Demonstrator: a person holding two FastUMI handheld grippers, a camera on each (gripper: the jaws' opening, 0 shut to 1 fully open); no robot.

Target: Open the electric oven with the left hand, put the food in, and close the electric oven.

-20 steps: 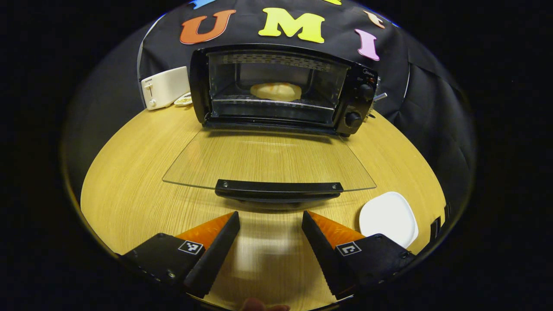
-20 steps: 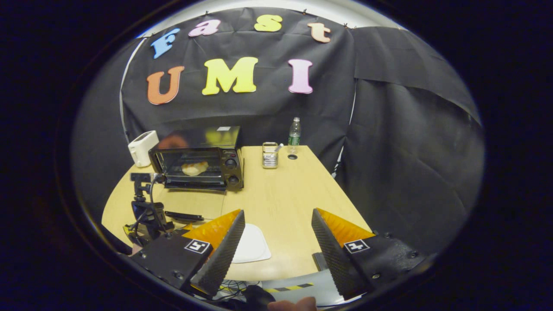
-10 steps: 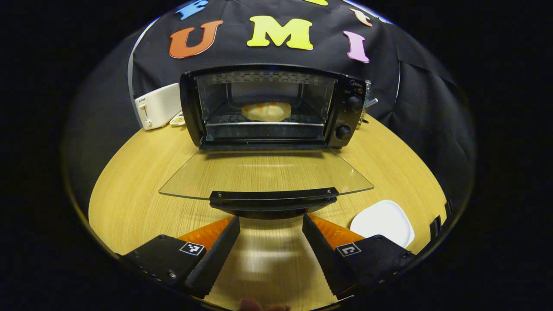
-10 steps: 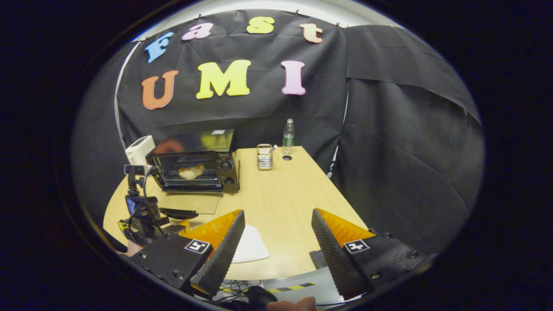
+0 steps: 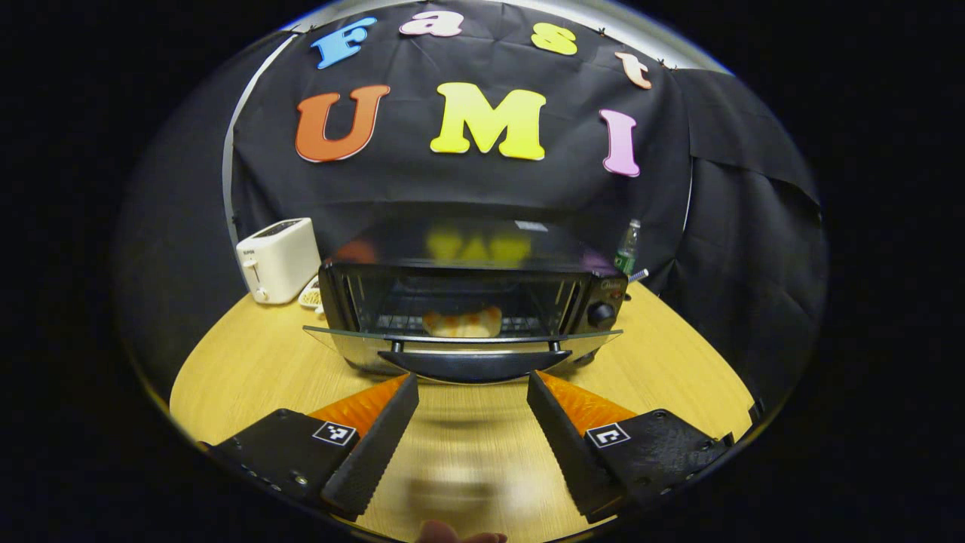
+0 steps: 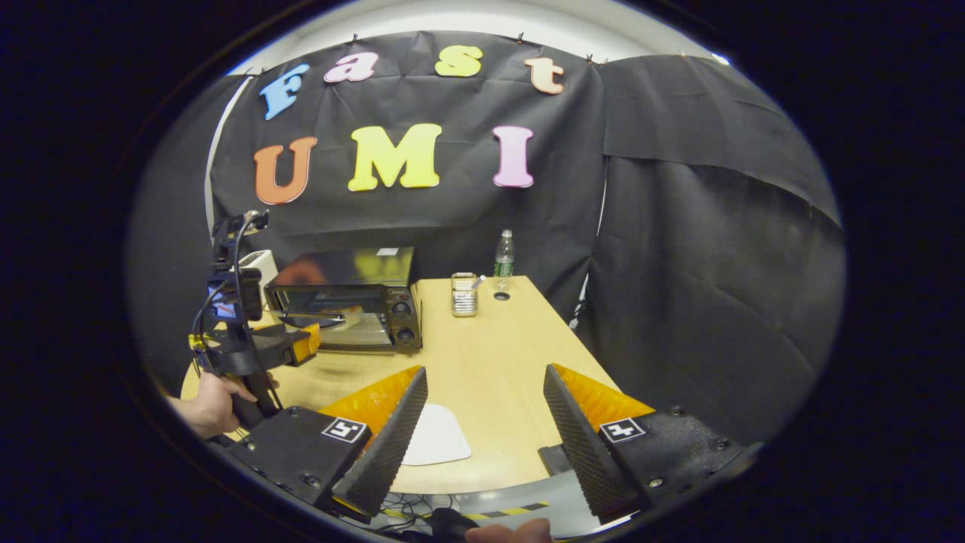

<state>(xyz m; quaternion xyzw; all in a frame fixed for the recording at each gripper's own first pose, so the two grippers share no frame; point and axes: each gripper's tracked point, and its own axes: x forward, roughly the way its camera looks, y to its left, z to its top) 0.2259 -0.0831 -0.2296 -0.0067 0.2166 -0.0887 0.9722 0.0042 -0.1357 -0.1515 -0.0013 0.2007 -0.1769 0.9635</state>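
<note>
Behind the half-raised glass door (image 5: 461,348), the food (image 5: 462,322) in the oven (image 5: 467,290) on the bench (image 5: 249,369) is partly hidden; both grippers' fingers are spread, empty.

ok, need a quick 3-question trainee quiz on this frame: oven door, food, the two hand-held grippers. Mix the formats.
1. True or false: the oven door is fully shut.
2. Where is the food? A) on the white plate B) on the rack inside the oven C) between the right hand-held gripper's fingers
3. Fill in: the left hand-held gripper sits just under the door's ____, fingers apart.

Key: 1 false, it is partly raised, still ajar. 2 B. 3 handle. The right hand-held gripper is open too, holding nothing, above the white plate.
</note>
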